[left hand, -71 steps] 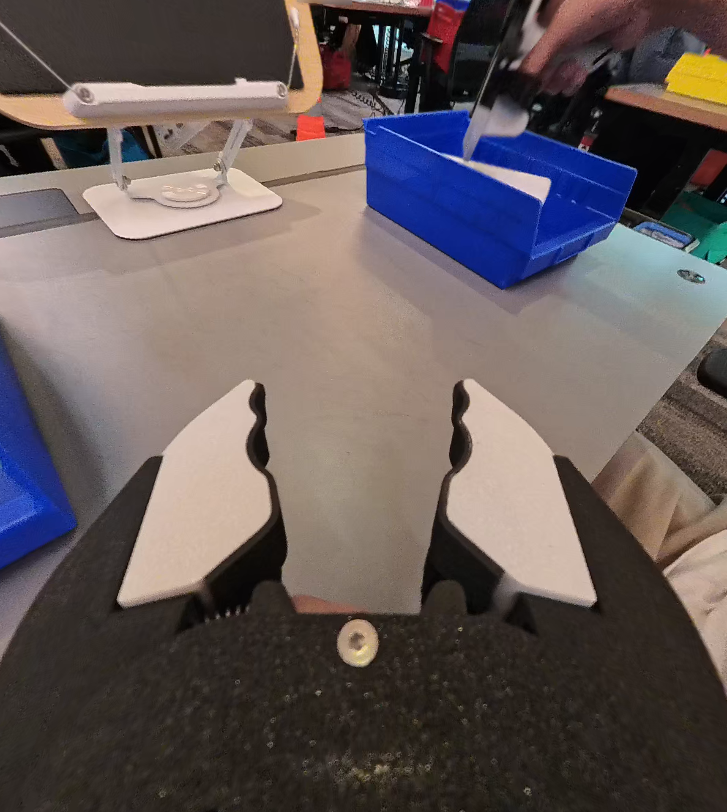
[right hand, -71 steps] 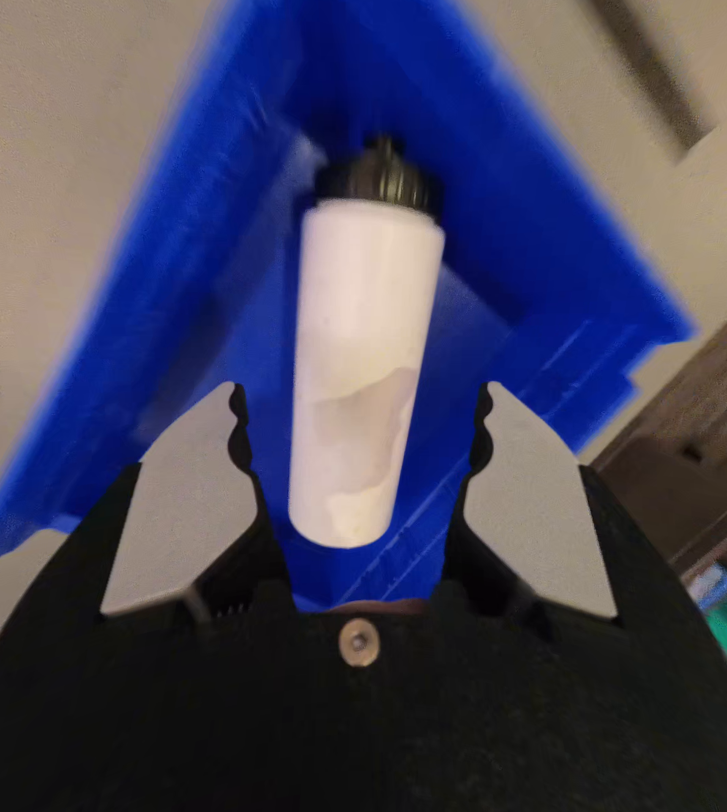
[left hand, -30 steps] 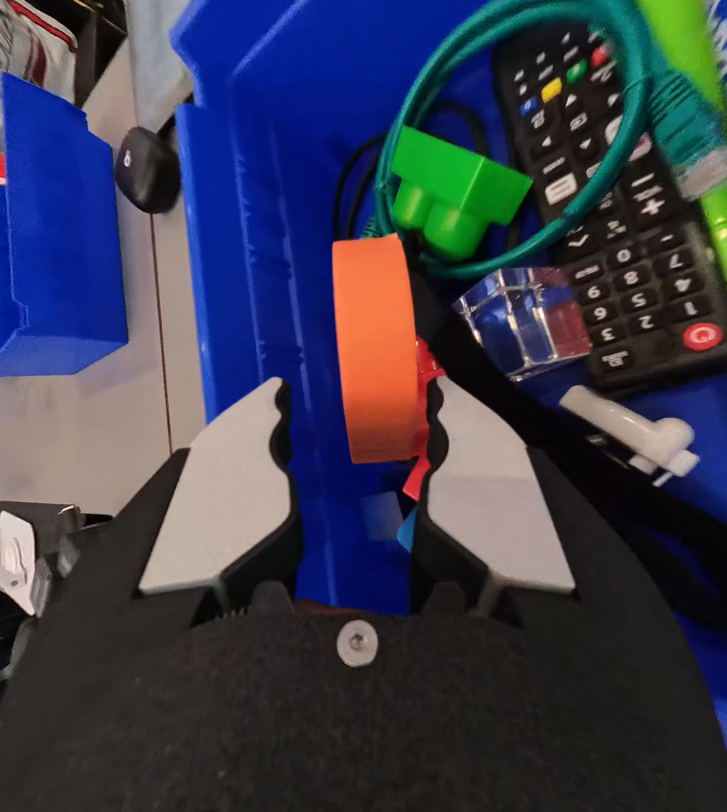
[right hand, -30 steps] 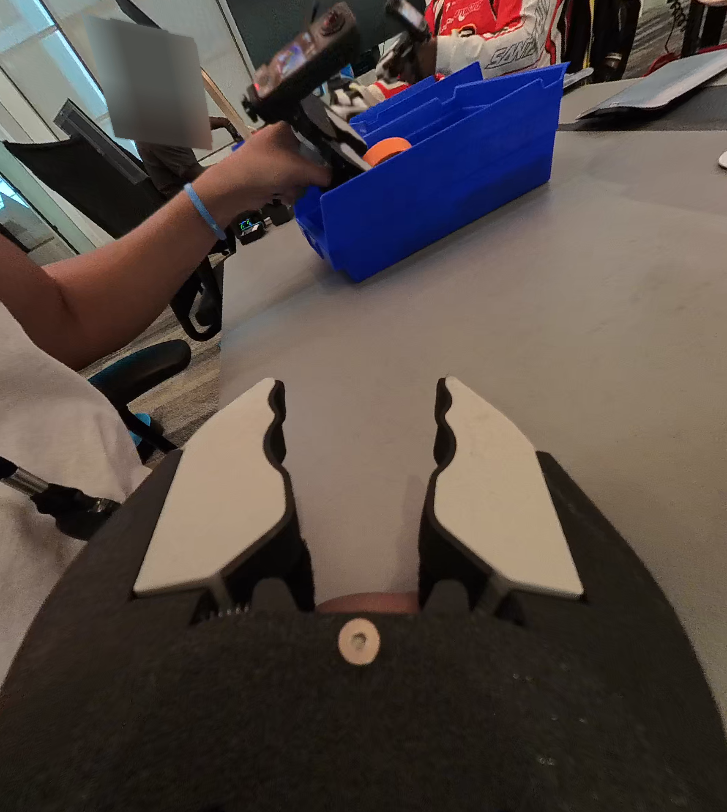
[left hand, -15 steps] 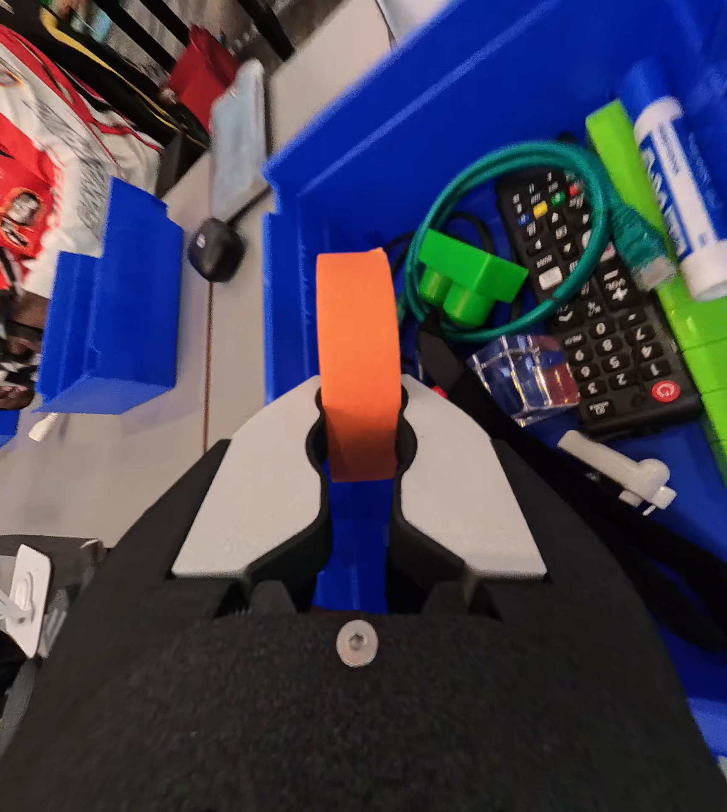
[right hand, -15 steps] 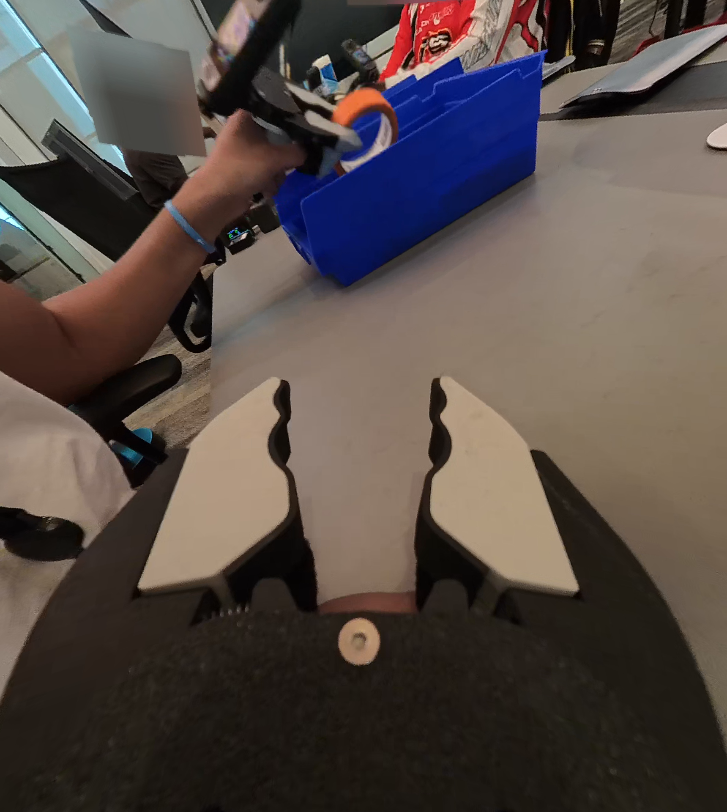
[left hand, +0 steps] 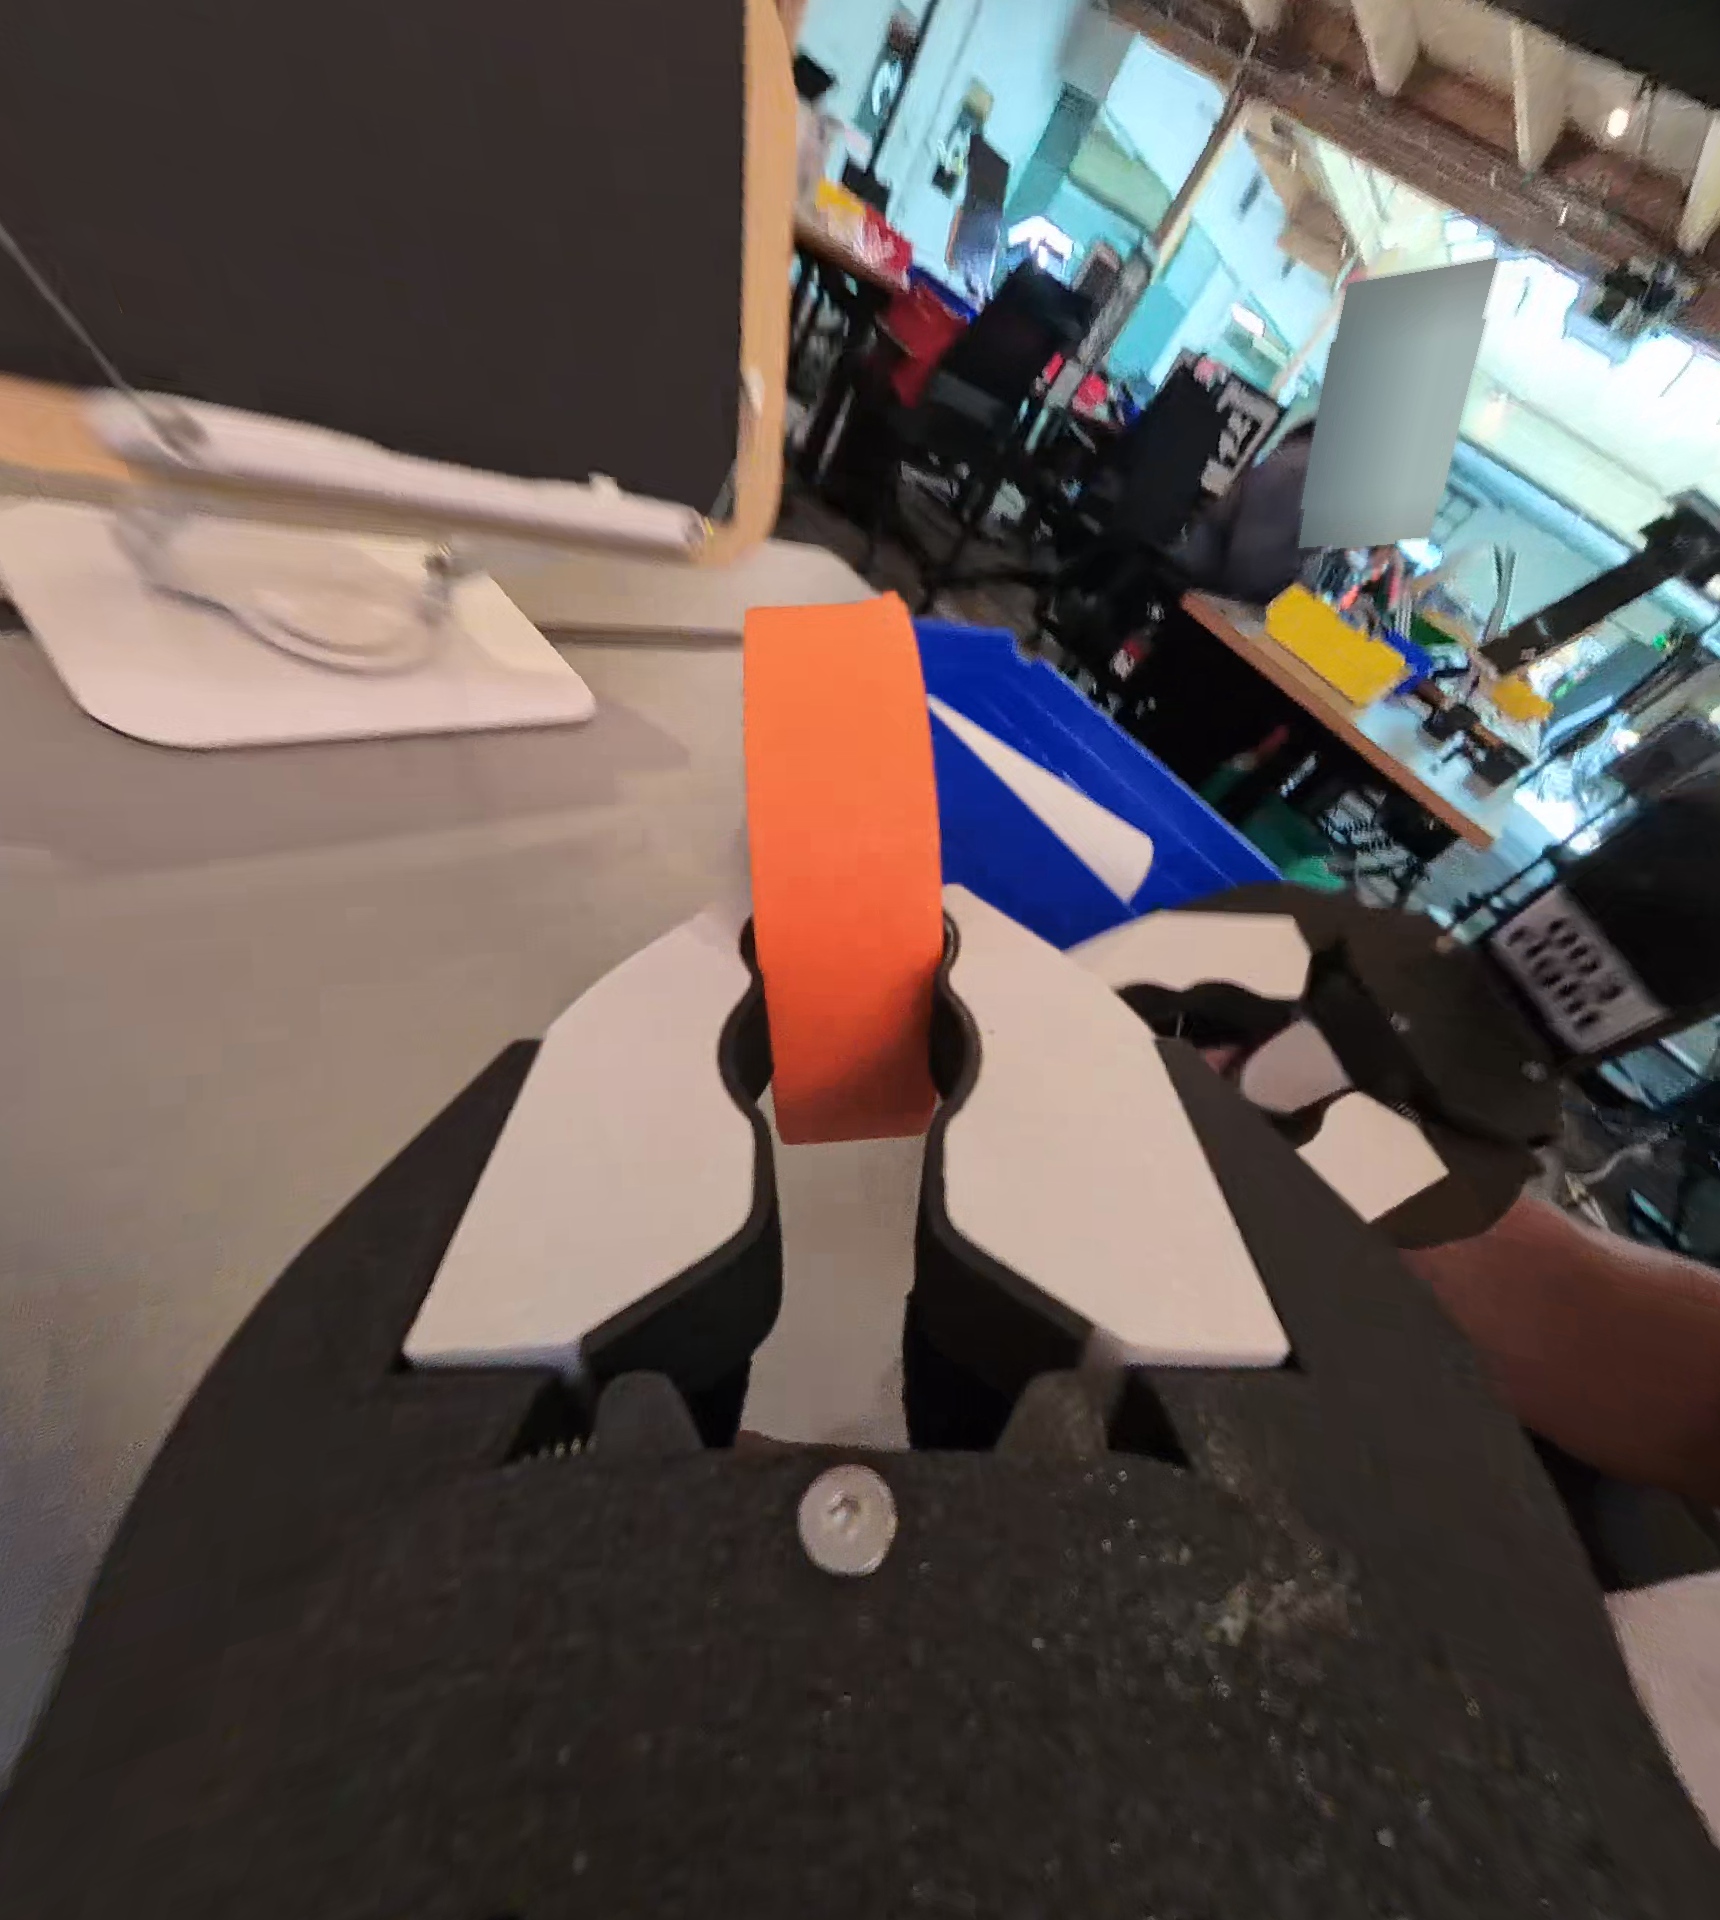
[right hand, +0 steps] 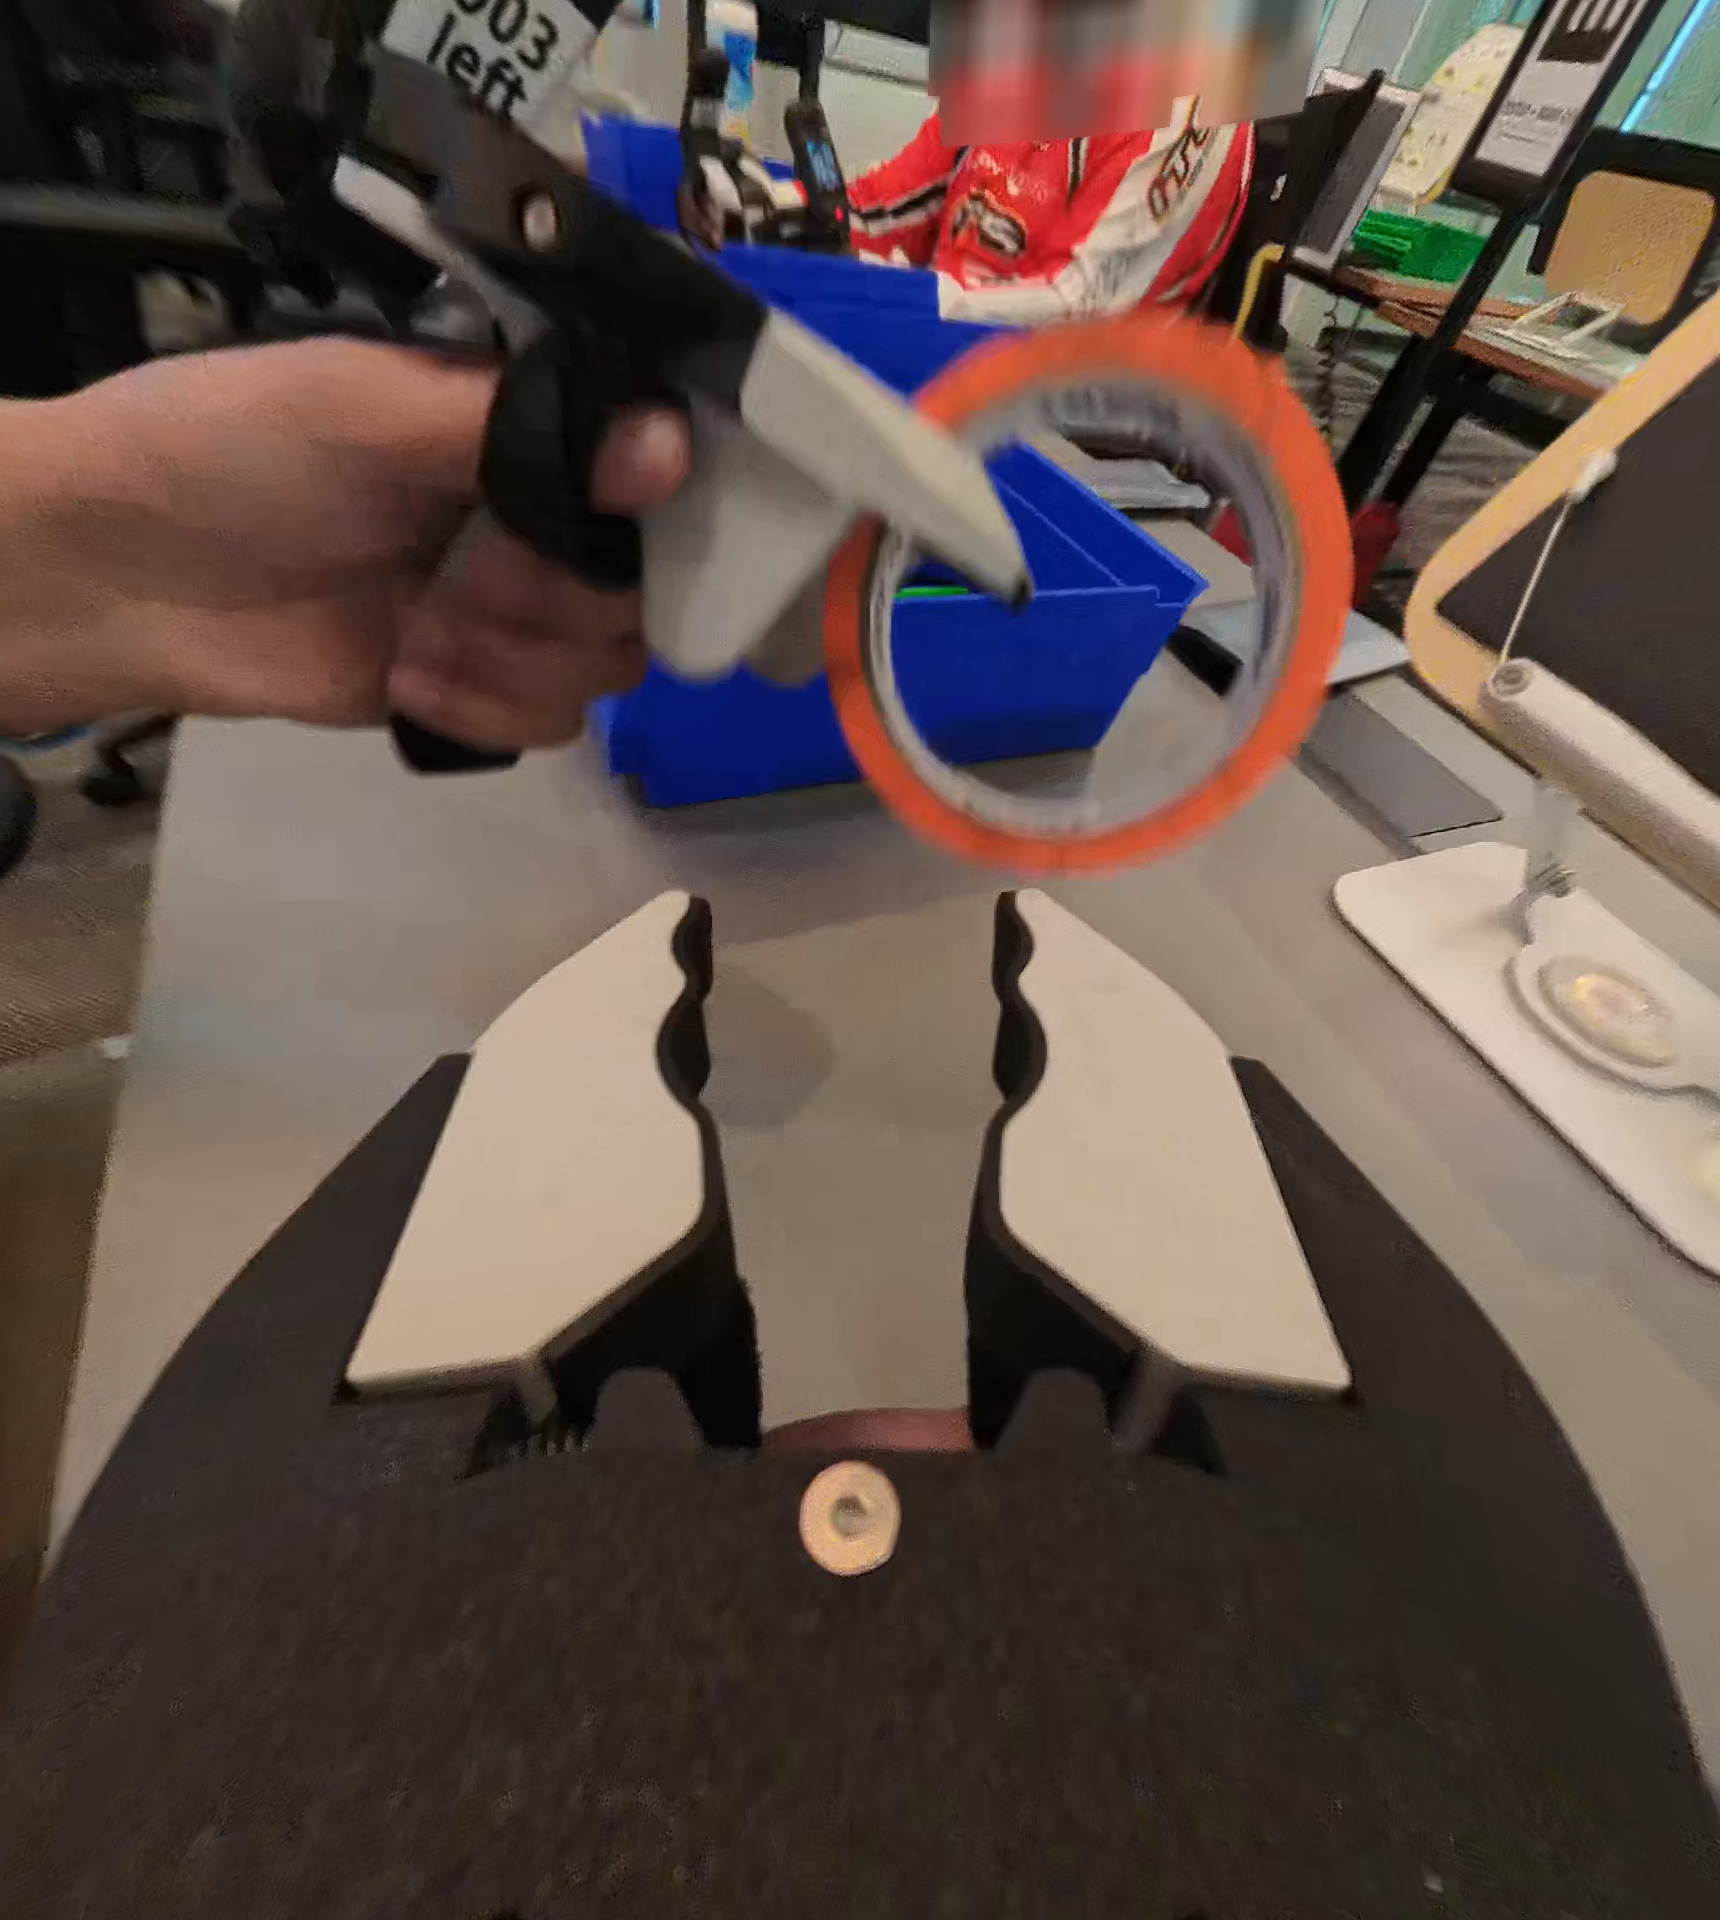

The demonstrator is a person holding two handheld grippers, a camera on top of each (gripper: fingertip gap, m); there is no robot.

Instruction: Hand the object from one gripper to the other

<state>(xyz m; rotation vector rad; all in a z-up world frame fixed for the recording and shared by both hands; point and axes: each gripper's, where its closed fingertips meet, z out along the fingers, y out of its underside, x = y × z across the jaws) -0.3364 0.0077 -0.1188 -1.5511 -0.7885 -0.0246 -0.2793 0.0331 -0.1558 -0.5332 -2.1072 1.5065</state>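
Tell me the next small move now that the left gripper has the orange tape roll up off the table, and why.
Probably ease the right gripper forward and up so its open fingers straddle the free rim of the orange tape roll. The left gripper is shut on the roll's near edge and holds it in the air, while the right one sits below and short of it, touching nothing.

A white stand (left hand: 243, 644) and a blue bin (left hand: 1064, 821) sit on the grey surface (left hand: 212, 987); a second blue bin (right hand: 991, 665) holds something green.
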